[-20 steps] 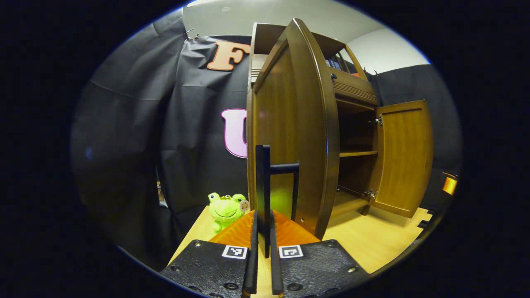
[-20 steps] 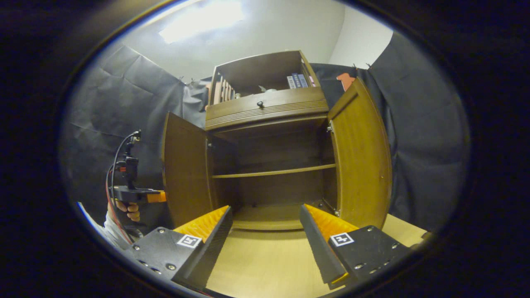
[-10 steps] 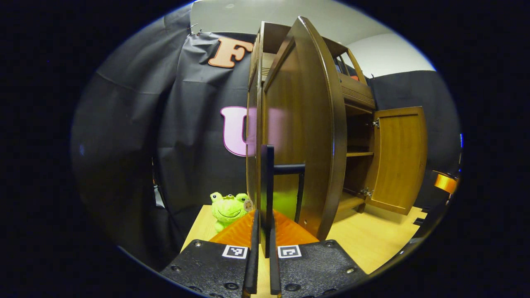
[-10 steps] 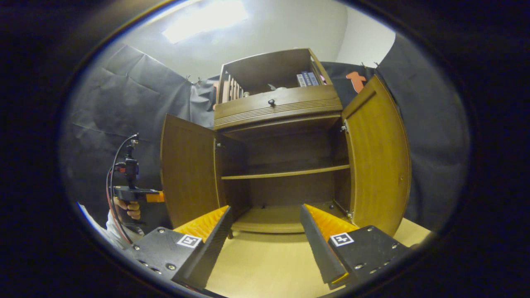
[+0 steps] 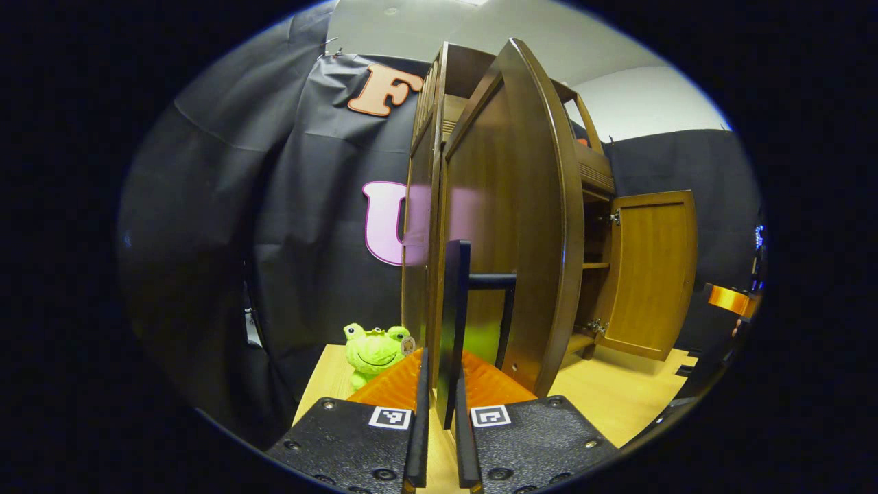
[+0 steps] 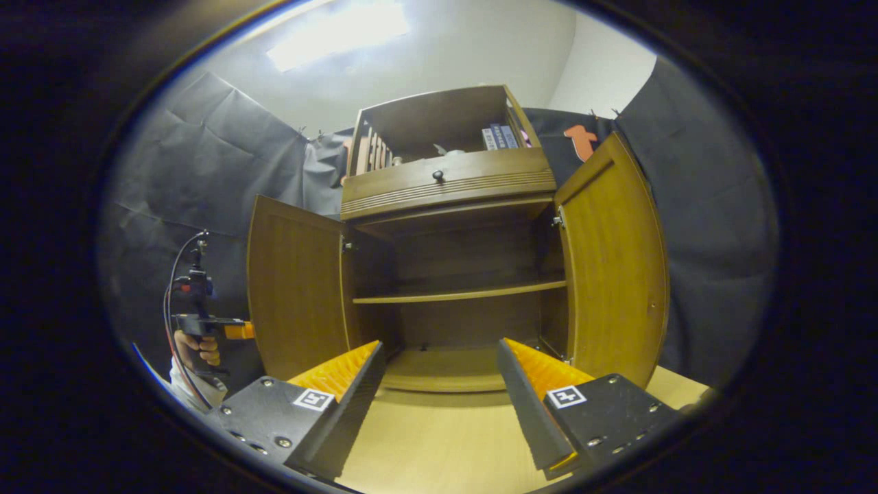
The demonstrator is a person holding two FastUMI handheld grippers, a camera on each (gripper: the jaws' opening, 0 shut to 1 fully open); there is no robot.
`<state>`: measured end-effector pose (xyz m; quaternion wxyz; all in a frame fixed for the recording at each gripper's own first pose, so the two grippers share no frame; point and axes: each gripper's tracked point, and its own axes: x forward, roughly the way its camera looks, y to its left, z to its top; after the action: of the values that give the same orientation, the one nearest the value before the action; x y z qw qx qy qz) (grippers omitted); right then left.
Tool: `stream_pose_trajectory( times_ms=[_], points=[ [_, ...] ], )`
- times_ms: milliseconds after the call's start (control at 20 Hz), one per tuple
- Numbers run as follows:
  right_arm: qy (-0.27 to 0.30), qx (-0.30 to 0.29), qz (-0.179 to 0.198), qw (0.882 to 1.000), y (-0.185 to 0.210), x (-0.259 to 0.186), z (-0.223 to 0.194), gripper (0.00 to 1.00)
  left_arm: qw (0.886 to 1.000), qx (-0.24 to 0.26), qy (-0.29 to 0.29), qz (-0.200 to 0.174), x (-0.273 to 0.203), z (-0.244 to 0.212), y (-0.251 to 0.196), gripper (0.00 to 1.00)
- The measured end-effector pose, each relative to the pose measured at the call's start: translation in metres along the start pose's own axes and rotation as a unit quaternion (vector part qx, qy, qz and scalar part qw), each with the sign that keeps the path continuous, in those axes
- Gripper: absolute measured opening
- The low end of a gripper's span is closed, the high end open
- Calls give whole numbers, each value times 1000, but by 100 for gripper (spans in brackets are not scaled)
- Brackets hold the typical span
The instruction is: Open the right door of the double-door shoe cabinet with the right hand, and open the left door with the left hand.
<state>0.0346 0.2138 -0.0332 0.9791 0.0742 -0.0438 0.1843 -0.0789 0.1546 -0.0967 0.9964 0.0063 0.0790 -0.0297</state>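
Brown wooden double-door shoe cabinet (image 6: 449, 274) stands on the pale wood tabletop (image 6: 439, 446), both doors swung out.

Left gripper (image 5: 440, 418) is clamped narrow on the upright black bar handle (image 5: 454, 329) of the left door (image 5: 507, 226), which lies edge-on straight ahead, long axis vertical. Right gripper (image 6: 439, 384) gapes wide, holding nothing, facing the open shelves; the right door (image 6: 614, 267) stands just to its right. The opening looks essentially done.
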Motion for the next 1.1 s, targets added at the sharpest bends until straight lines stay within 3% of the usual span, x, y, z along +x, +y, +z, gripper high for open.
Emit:
stream_pose_trajectory(
  times_ms=[200, 400, 550, 600, 650, 800, 850, 1050, 1100],
  points=[
    [7, 2, -7, 1000, -4, -1, -2, 97, 1000, -7, -2, 9, -3, -3, 1, 17],
    [7, 8, -15, 1000, -16, 3, -3, 97, 1000, -11, -8, 23, -7, -2, -3, 36],
    [7, 10, -17, 1000, -18, -2, -4, 97, 999, -19, -6, 39, -17, -2, -1, 32],
    [5, 10, -19, 1000, -19, -2, -3, 96, 998, -27, -16, 49, -23, 2, 1, 38],
    [2, 11, -23, 1000, -22, -4, 0, 96, 998, -30, -29, 54, -28, 9, 0, 30],
    [-10, 24, -33, 999, -30, -13, 6, 97, 994, -23, -63, 81, -47, 24, -5, 47],
    [-13, 26, -35, 999, -32, -16, 9, 97, 994, -23, -70, 85, -51, 29, -8, 39],
    [-31, 19, -53, 998, -47, -23, 24, 97, 990, -26, -64, 125, -64, 38, -20, 50],
    [-34, 16, -57, 998, -51, -25, 26, 97, 988, -26, -64, 138, -69, 43, -25, 60]
  ],
)
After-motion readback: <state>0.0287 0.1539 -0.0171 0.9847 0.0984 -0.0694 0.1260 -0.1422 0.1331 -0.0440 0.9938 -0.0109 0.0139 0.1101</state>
